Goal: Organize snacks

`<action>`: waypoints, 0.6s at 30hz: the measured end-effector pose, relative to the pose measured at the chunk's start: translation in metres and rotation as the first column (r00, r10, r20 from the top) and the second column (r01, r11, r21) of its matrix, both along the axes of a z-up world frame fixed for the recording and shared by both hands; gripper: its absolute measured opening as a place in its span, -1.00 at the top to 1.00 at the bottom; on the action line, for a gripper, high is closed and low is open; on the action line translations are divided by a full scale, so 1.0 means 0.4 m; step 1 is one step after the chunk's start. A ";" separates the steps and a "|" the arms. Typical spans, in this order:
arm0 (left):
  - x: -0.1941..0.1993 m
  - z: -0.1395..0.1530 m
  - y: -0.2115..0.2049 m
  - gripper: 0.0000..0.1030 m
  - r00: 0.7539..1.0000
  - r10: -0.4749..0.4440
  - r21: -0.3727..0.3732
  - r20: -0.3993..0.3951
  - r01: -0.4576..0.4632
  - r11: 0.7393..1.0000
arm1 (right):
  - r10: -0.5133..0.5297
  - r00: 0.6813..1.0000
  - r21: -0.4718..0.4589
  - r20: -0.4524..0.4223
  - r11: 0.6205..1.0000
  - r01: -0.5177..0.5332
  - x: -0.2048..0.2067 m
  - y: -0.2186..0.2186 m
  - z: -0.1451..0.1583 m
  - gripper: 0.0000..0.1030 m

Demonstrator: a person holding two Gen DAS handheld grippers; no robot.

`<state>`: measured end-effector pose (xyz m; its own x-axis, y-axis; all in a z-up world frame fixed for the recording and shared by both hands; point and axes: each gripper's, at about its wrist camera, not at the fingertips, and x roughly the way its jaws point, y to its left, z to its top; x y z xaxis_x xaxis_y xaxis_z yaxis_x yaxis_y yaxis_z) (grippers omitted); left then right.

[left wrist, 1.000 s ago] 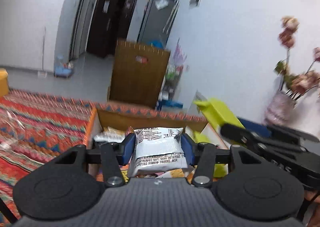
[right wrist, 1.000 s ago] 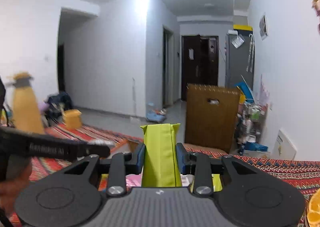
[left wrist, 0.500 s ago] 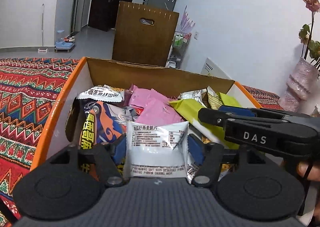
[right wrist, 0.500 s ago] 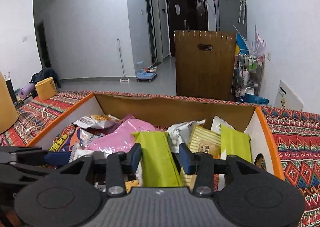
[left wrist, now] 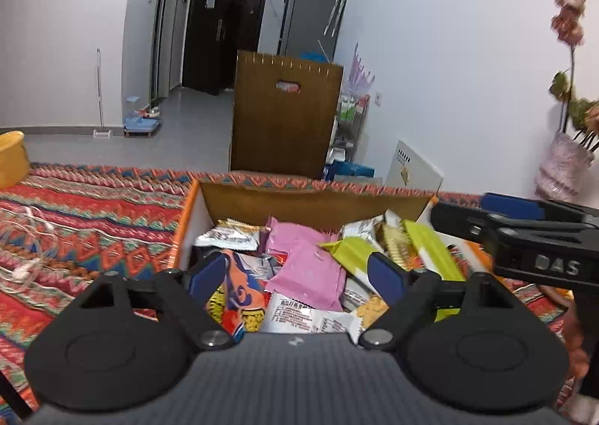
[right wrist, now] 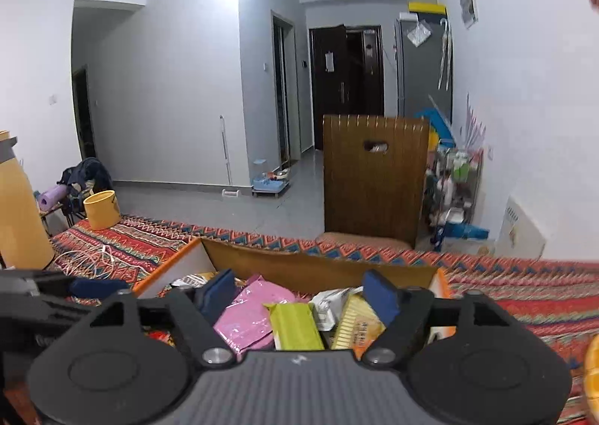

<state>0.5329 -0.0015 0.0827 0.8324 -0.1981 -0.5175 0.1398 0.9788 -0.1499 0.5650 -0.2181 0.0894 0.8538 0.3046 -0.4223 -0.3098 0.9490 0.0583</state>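
Snacks [left wrist: 305, 271] released; hand-held grippers [right wrist: 299, 297] reopened

The white packet [left wrist: 310, 318] and the green packet [right wrist: 295, 325], earlier clamped, have been released into the cardboard box [left wrist: 314, 200], and both the left gripper [left wrist: 297, 275] and right gripper [right wrist: 299, 294] have been opened wide and raised.

We read one clear marking: the raised letters "DAS" on the black body of the right hand-held gripper [left wrist: 524, 234], seen at the right edge of the left wrist view. We see dark printed lines, apparently Chinese characters, on the white snack packet [left wrist: 312, 316] lying in the cardboard box [left wrist: 314, 196], but we cannot read them. The pale yellow striped packet [right wrist: 357, 327] in the right wrist view carries a small red label; its characters are too blurred to make out.
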 end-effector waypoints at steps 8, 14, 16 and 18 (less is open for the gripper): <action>-0.280 0.149 0.046 -0.75 0.989 0.007 0.088 0.150 -0.020 0.996 | -0.032 0.991 -0.068 0.131 0.997 0.041 -0.267 -0.075 0.148 -1.00; -0.562 0.228 0.061 -0.95 0.966 -0.042 0.118 0.255 0.012 0.993 | -0.040 0.980 -0.069 0.193 0.996 0.054 -0.527 -0.136 0.193 -1.00; -0.669 0.237 0.057 -0.99 0.952 -0.047 0.143 0.303 0.004 0.990 | -0.048 0.975 -0.057 0.215 0.996 0.061 -0.626 -0.155 0.199 -1.00; -0.771 0.237 0.053 -1.00 0.940 -0.047 0.154 0.339 -0.006 0.988 | -0.045 0.973 -0.058 0.228 0.997 0.059 -0.716 -0.167 0.197 -1.00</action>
